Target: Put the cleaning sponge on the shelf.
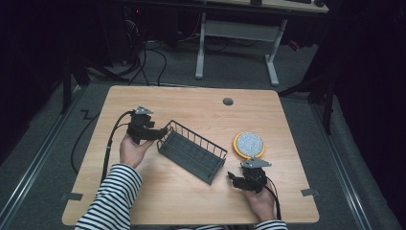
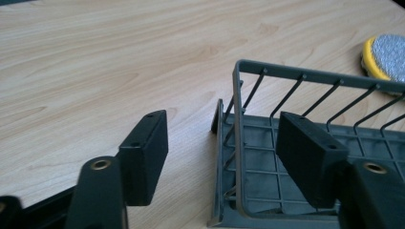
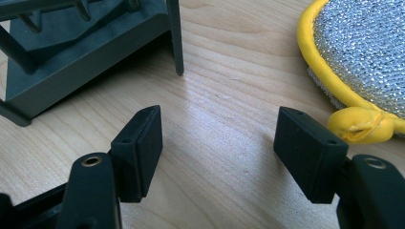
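Resting near the worktop's front edge, the right hand-held gripper has its jaws apart over bare pale woodgrain. Beyond it lie a round, yellow-rimmed scouring pad with a glittery silver face and an empty dark-grey wire-sided rack. The left hand-held gripper, jaws apart, straddles the rack's end wall.

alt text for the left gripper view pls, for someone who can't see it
The left gripper is open, its two black jaws straddling the end rail of a dark grey wire rack that sits on a light wooden table. A round yellow-edged scrubbing pad lies at the upper right.
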A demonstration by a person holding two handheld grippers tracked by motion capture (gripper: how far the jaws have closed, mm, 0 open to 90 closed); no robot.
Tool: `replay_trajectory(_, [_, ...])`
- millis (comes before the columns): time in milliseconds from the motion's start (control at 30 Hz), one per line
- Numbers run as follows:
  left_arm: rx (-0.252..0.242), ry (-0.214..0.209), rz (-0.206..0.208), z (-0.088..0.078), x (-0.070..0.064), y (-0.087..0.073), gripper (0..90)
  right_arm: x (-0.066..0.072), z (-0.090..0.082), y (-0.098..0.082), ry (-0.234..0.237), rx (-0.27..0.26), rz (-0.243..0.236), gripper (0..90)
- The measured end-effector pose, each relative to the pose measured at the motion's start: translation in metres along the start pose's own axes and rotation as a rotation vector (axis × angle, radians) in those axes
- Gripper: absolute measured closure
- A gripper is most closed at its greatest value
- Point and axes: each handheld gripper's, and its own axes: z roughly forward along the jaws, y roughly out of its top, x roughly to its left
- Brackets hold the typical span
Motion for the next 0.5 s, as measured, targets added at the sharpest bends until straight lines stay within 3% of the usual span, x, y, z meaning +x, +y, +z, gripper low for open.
replay_trajectory(200, [-0.032, 0.002, -0.011, -0.013, 0.003, -0.006, 32.6, 0.0, 0.0, 0.0, 0.001, 0.0, 0.001, 33.8])
replay_trajectory(500, [-0.083, 0.047, -0.013, -0.036, 0.011, -0.023, 32.8, 0.0, 0.0, 0.0, 0.001, 0.0, 0.001, 33.7])
